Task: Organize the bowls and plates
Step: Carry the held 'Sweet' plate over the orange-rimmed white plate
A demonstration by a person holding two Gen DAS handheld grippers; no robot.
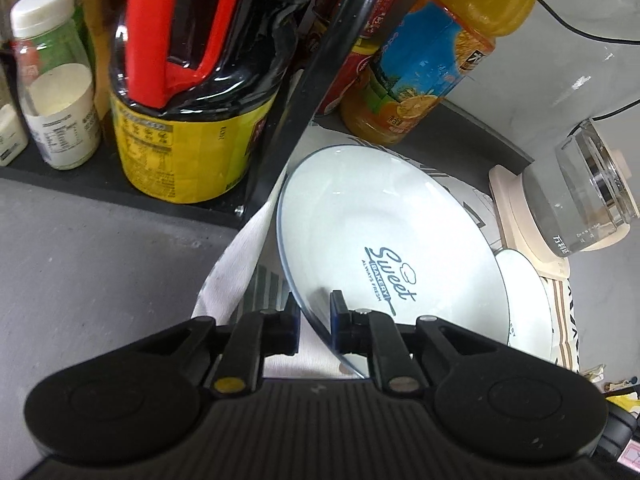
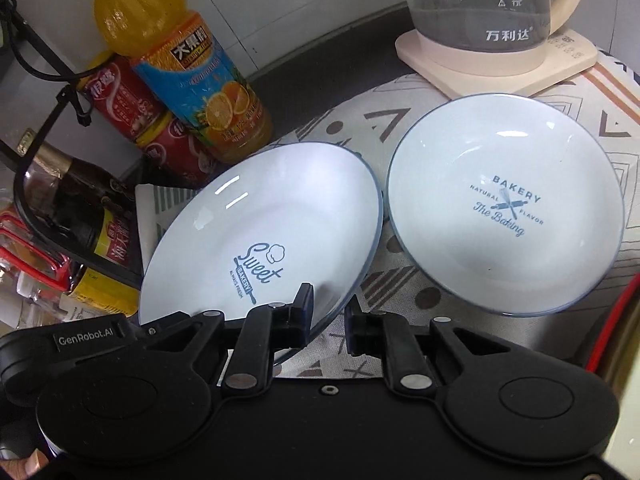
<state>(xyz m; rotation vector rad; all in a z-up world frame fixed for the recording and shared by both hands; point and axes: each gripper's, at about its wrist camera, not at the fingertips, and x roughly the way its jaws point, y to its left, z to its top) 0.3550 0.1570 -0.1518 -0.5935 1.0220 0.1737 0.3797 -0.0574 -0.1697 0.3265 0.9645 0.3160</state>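
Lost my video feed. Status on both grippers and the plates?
Left gripper and right gripper both shut on the Sweet plate rim, plate tilted. Bakery bowl sits alongside on the cloth. Orange juice bottle close behind.

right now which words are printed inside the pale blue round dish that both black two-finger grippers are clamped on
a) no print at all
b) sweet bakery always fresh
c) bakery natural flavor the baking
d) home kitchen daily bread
b: the pale blue dish pinched at its near rim by the left gripper and the right gripper reads "Sweet Bakery Always Fresh"; the baking print is on the free dish beside it.
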